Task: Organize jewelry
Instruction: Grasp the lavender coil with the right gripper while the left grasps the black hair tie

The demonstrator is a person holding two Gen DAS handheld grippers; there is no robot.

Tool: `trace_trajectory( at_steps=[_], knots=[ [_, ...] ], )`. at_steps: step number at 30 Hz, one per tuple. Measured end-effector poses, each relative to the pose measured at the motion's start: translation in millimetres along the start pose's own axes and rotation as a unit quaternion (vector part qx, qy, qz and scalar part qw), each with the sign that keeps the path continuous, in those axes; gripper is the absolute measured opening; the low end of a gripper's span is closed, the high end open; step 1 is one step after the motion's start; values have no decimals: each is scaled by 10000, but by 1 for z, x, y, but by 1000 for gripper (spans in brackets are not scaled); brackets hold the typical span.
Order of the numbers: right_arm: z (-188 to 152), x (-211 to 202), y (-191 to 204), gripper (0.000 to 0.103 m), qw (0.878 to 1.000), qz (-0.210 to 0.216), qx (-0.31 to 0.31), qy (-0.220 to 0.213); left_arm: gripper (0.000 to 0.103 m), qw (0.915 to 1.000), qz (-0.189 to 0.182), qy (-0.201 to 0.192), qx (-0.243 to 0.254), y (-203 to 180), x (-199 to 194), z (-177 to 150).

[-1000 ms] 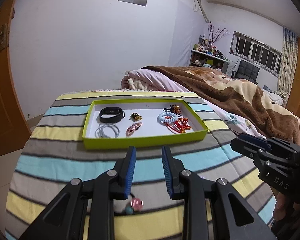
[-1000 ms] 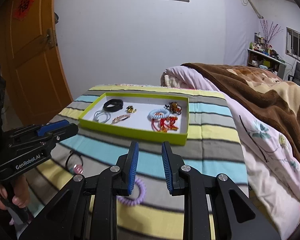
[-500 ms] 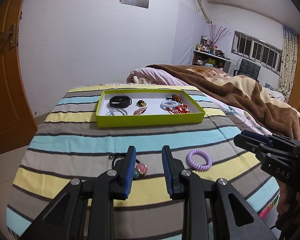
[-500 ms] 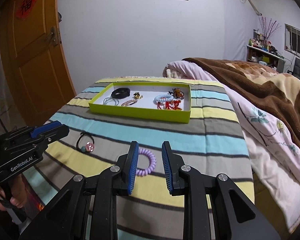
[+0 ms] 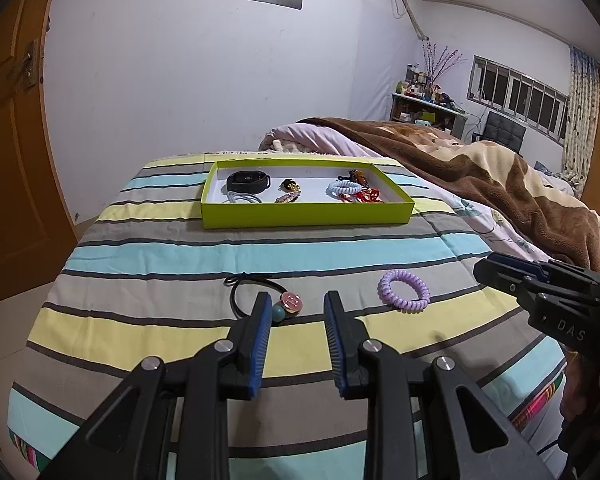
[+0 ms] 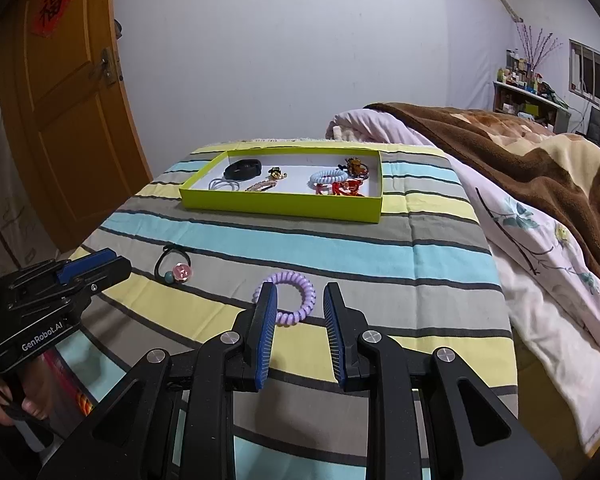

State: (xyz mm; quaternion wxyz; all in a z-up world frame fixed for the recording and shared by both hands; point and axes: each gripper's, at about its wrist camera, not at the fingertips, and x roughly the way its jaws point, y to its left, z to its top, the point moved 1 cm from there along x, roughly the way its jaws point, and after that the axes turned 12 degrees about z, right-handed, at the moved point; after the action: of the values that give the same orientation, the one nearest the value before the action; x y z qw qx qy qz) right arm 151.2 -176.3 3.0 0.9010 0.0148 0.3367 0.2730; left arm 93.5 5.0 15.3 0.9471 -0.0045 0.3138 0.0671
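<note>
Red door sign (image 6: 53,7) only right-wrist-visible.

A striped bedspread (image 5: 260,252) in blue, yellow and grey covers the bed. A brown blanket (image 5: 480,176) lies bunched over a pink flowered quilt (image 6: 540,248). An orange wooden door (image 6: 64,120) has a red paper sign (image 6: 52,8). A cluttered shelf (image 5: 424,96) stands by the barred window (image 5: 516,92).

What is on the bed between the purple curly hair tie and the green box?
Nothing: only bare striped blanket lies between the purple hair tie and the green box, clearest in the right wrist view.
</note>
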Motion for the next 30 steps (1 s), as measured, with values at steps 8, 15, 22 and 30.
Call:
trace_trajectory(
  at_steps=[8,15,22,30],
  knots=[
    [-2,8,-4,25,9999,19,55,82,28,9999,112,60,-102,7,7,0],
    [-4,22,-10,25,9996,45,136,226,28,9995,107,288,-118,10,24,-4],
    [-3,38,-15,25,9990,96,210,374,30,9990,-78,406,167,-2,38,-2],
    [-3,57,-22,25,9975,173,329,607,33,9970,-220,617,420,-7,60,4]
  ],
)
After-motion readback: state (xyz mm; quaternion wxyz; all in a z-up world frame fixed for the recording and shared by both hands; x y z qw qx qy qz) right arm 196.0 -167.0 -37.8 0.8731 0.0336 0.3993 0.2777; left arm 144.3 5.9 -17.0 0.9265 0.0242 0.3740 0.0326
